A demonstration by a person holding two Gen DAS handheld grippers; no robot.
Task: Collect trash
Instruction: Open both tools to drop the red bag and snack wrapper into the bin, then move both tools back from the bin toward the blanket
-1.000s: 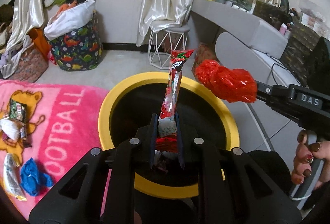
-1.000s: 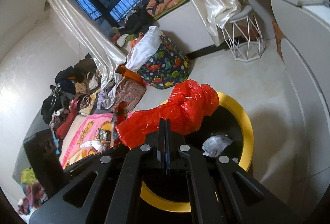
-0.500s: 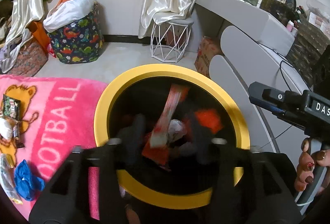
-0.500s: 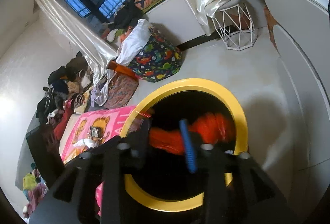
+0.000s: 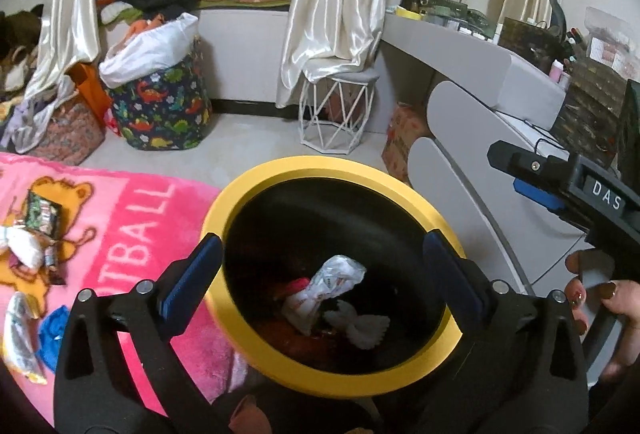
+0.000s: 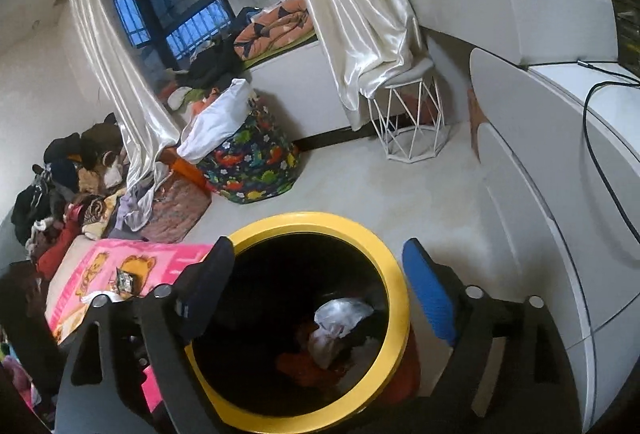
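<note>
Left gripper [image 5: 324, 276] and right gripper [image 6: 316, 290] both hang over the round black trash bin with yellow rim [image 5: 256, 186], jaws spread wide, nothing between the blue pads. Crumpled white wrappers [image 5: 320, 294] and red plastic scraps [image 6: 308, 366] lie at the bin's bottom. More loose wrappers [image 5: 36, 230] and a blue crumpled scrap [image 5: 54, 330] sit on the pink fleece blanket [image 5: 132, 234] just left of the bin.
</note>
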